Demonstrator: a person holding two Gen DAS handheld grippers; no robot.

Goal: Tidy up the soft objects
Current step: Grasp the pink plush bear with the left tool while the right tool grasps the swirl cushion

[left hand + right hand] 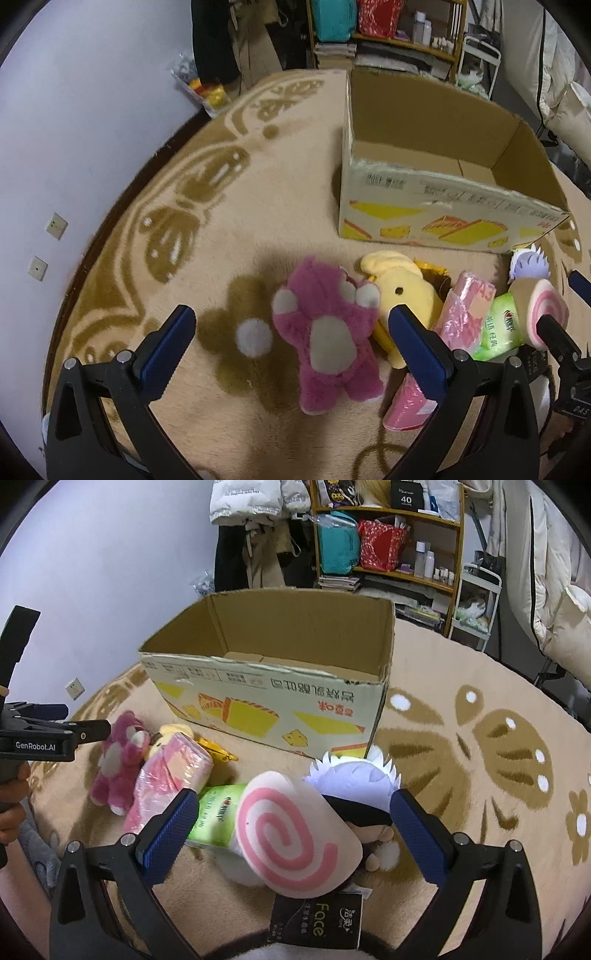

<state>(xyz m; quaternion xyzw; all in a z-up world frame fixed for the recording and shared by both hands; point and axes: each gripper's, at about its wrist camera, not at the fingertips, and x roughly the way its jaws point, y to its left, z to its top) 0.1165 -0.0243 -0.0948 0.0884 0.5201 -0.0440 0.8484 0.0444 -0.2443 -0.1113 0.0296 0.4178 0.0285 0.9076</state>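
Note:
A pink plush bear lies on the beige rug, between the fingers of my open left gripper, which hovers over it. A yellow plush sits just right of the bear. Pink tissue packs, a green tissue pack and a pink-swirl roll cushion follow to the right. My right gripper is open above the swirl cushion, with a white-haired doll and a black Face pack beside it. The open cardboard box stands behind the toys and looks empty.
The rug has brown butterfly and flower patterns. A white wall runs along the left. Shelves with bags and bottles, hanging clothes and a white trolley stand beyond the box. A hand holds the left gripper's handle.

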